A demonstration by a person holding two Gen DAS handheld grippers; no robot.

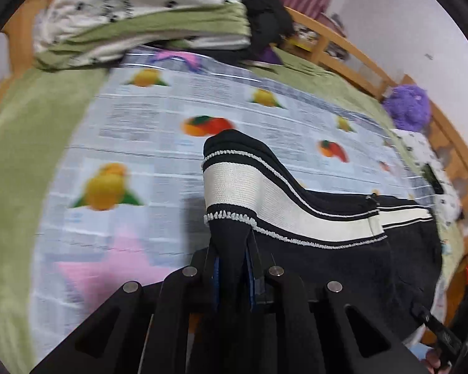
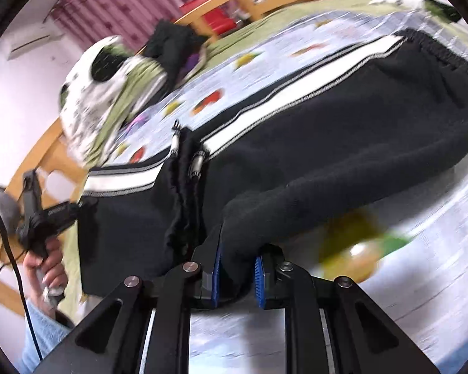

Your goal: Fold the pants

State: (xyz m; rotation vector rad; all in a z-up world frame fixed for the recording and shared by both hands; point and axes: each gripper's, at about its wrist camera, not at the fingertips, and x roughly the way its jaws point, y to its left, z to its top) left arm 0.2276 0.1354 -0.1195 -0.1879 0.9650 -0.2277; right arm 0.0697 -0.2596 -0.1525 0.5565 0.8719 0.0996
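Both tools are clamped on the black pants [image 2: 327, 143], the left tool [image 1: 232, 268] pinching the striped end lifted off the bed [image 1: 25, 143], the right tool [image 2: 237, 280] gripping a fold, the garment's long axis stretching between them over the fruit-print sheet [image 1: 134, 118].
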